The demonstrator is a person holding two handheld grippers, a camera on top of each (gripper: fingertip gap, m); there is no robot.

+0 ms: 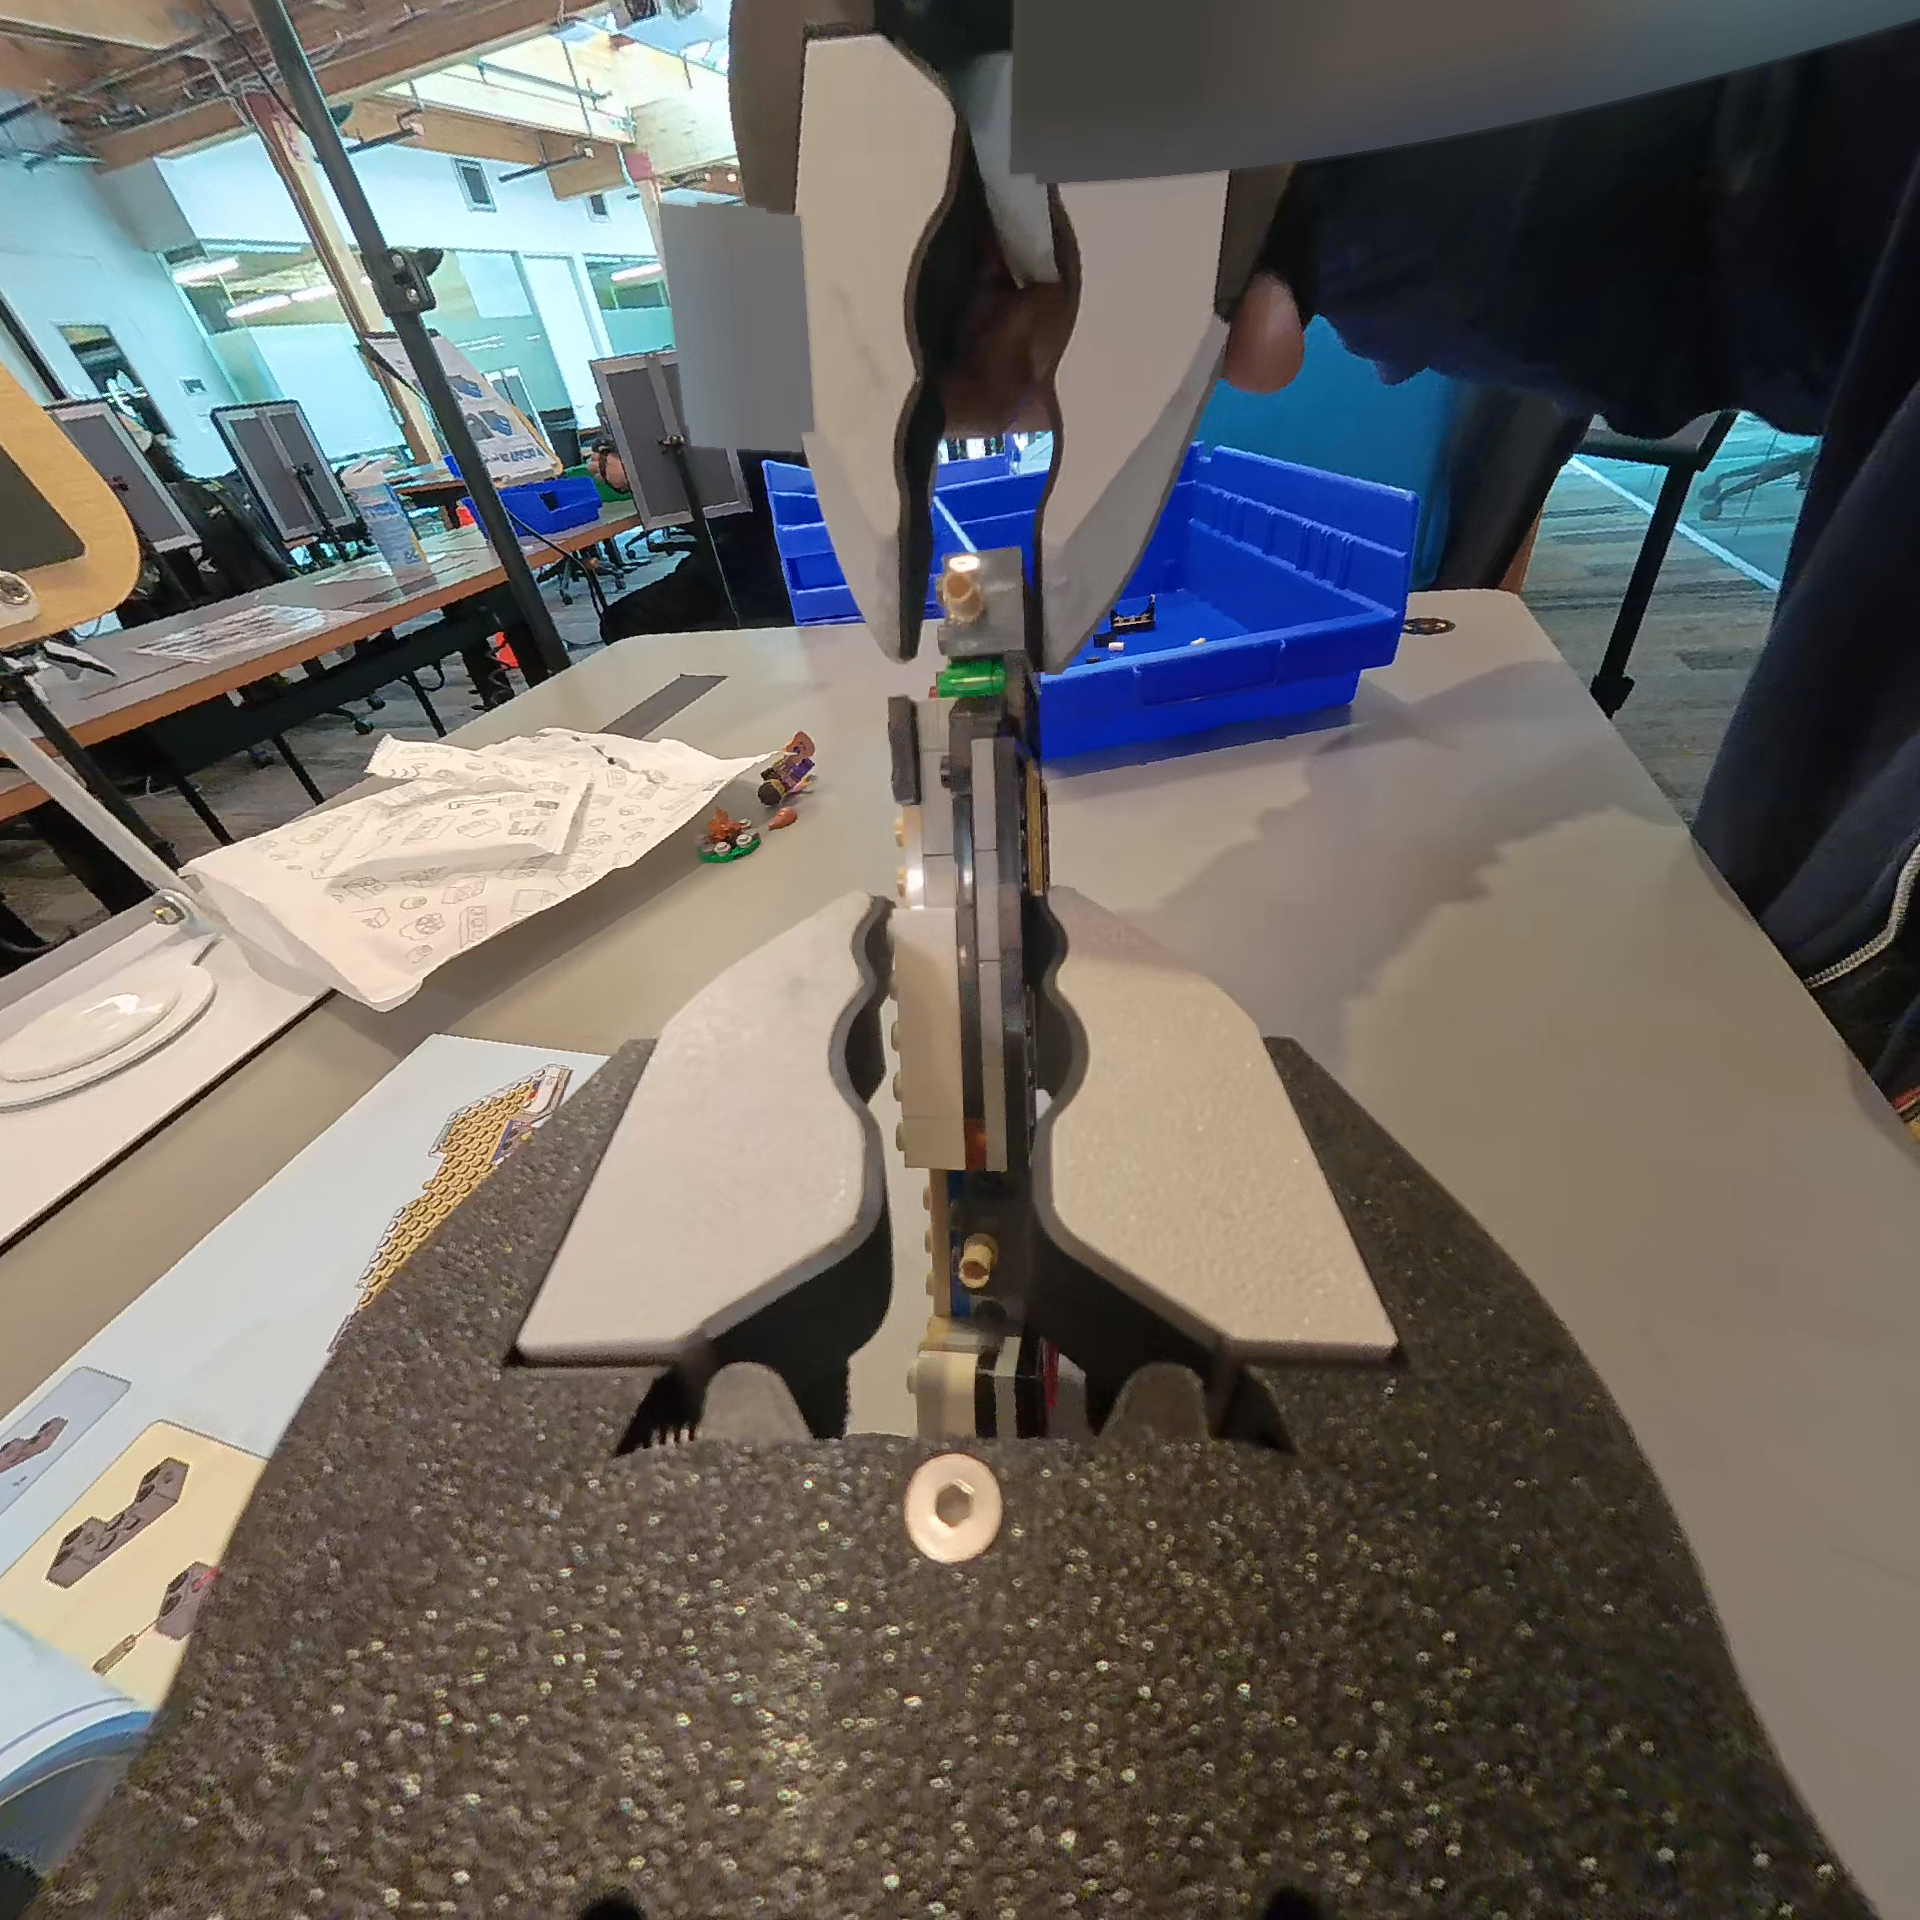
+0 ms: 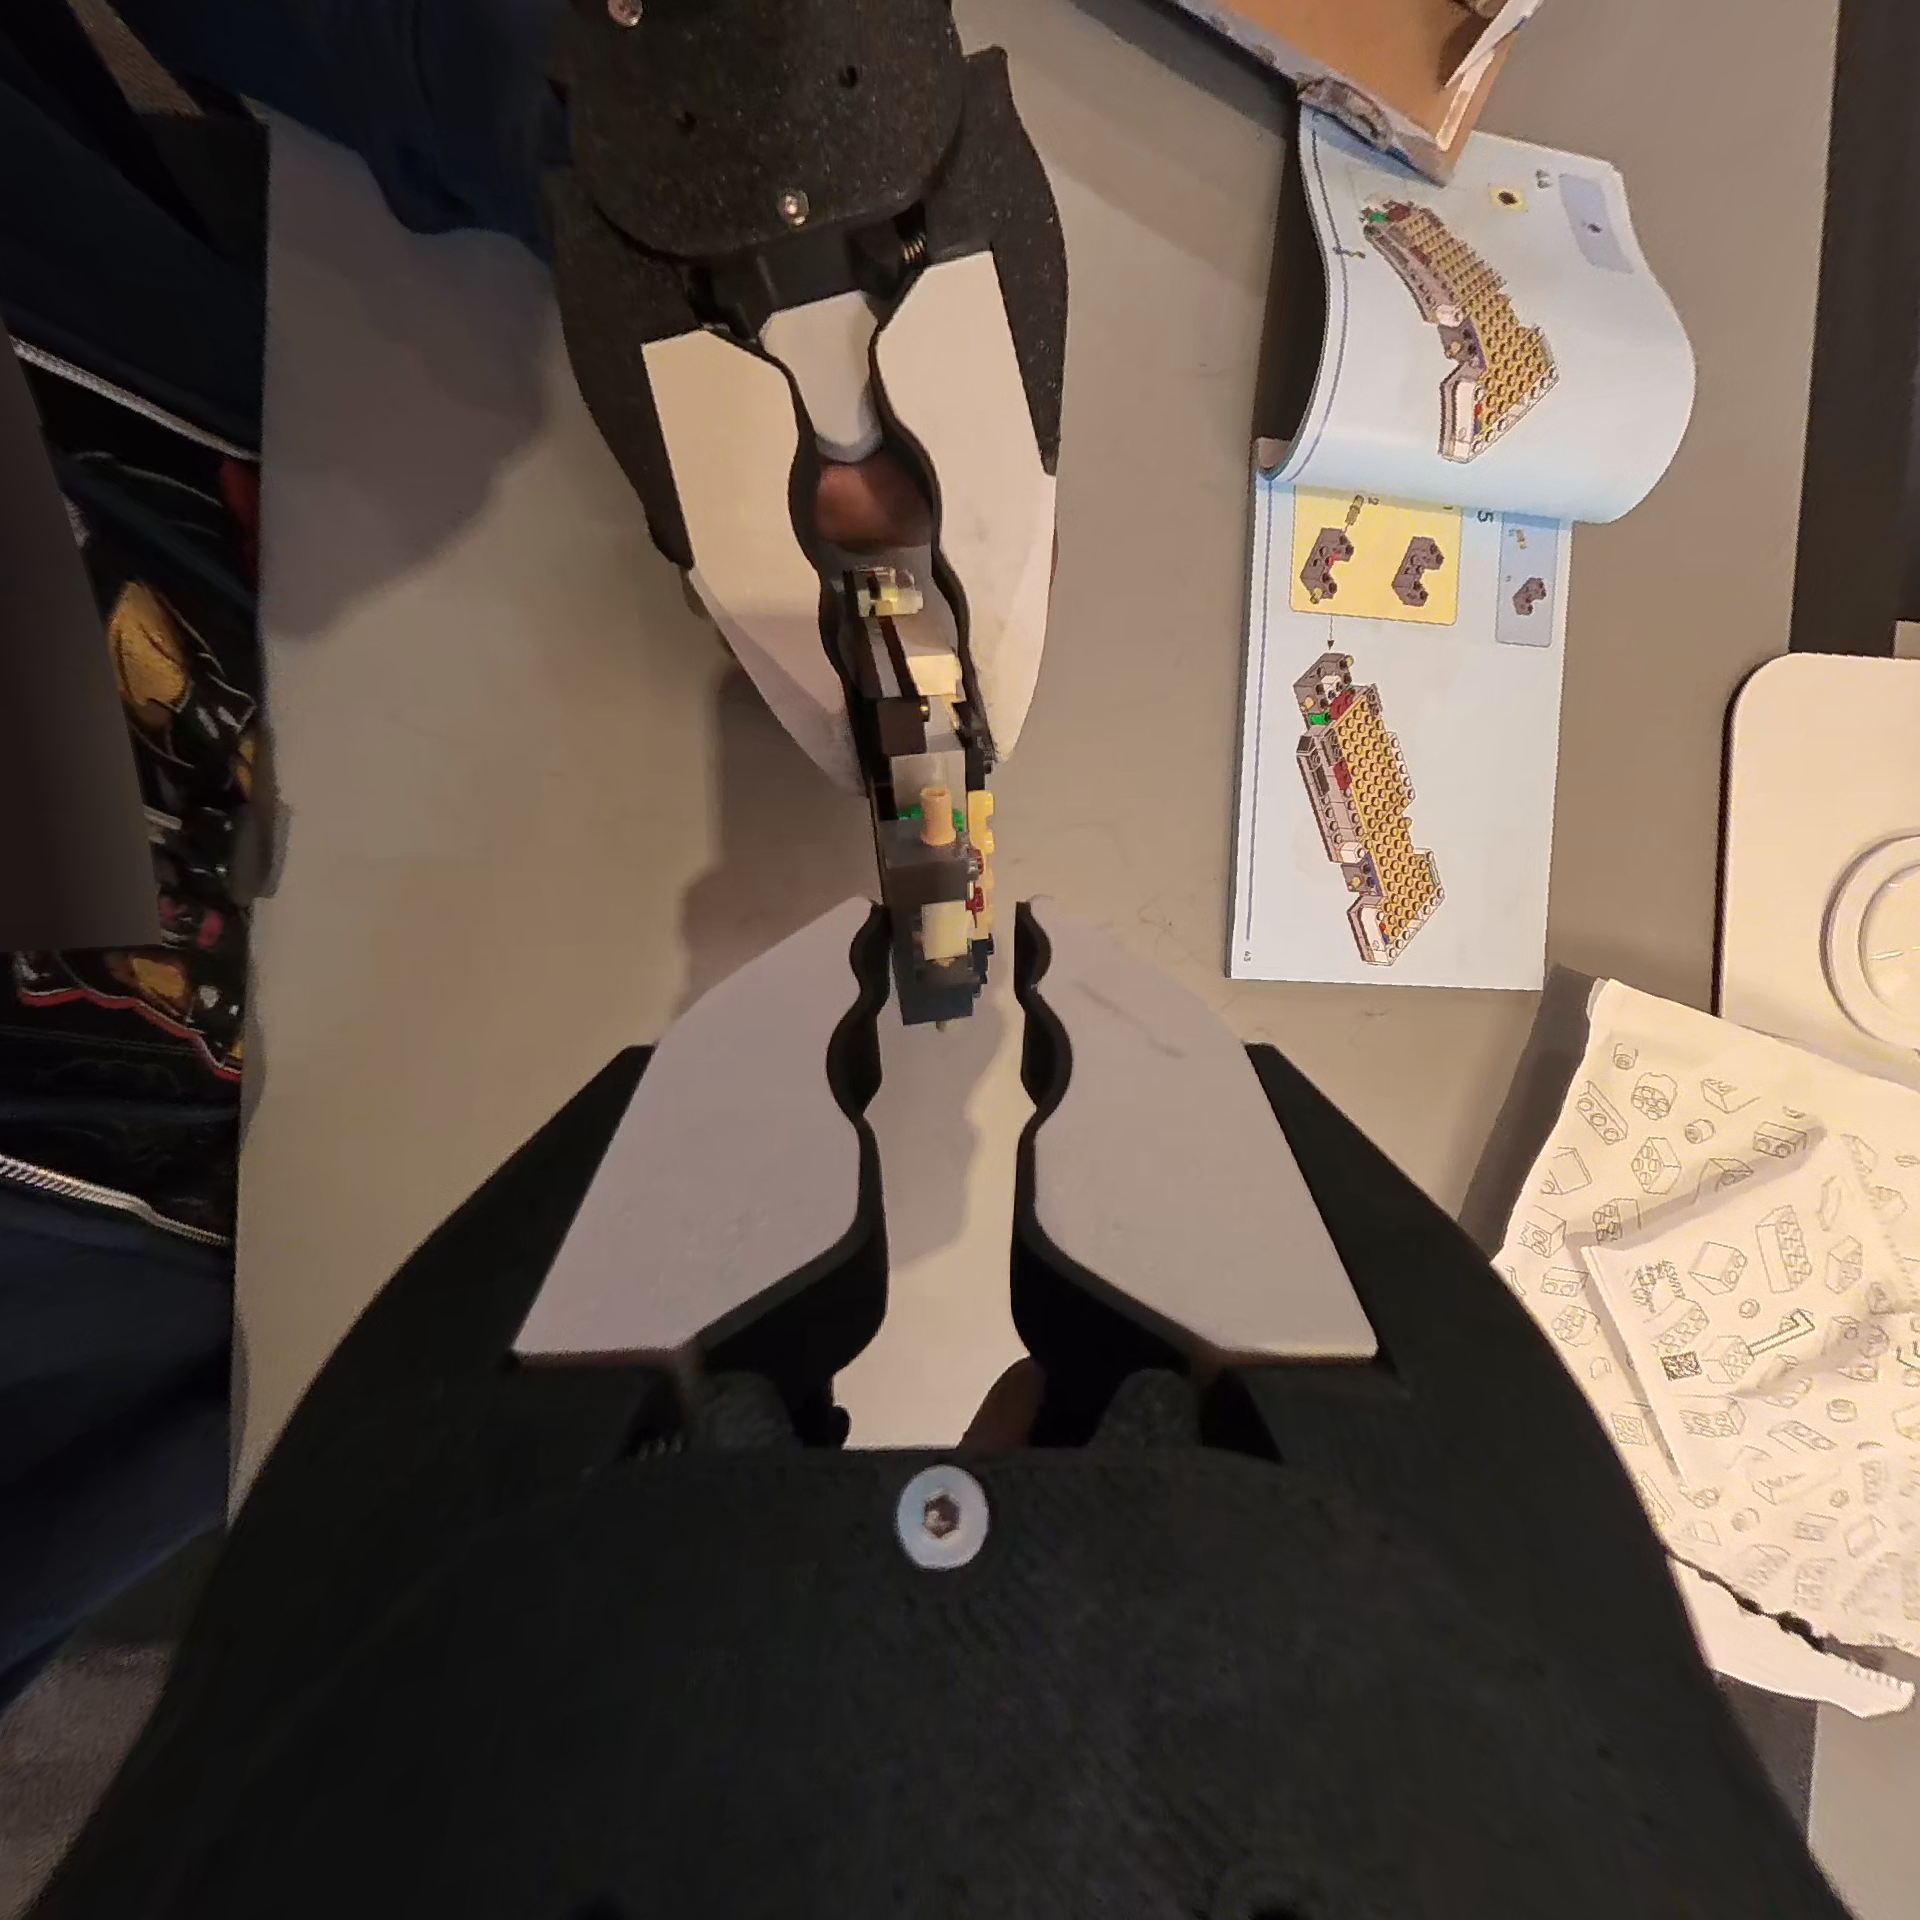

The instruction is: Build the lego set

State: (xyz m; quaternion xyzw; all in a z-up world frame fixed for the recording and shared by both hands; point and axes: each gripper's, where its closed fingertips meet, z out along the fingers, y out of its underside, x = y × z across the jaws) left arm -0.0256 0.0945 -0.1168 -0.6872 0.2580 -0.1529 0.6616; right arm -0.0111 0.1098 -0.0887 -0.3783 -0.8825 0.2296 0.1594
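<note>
Left jaws [image 1: 961, 1023] clamping brick model [image 1: 977, 935], lower end hidden, right jaws [image 2: 940, 977] unclear

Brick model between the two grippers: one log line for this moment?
left gripper: clamps brick model | right gripper: open around its far end | table: blue bin, booklet

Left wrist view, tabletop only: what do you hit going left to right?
White printed paper bag → small brick figures → brick assembly clamped in the left gripper → blue bin.
</note>
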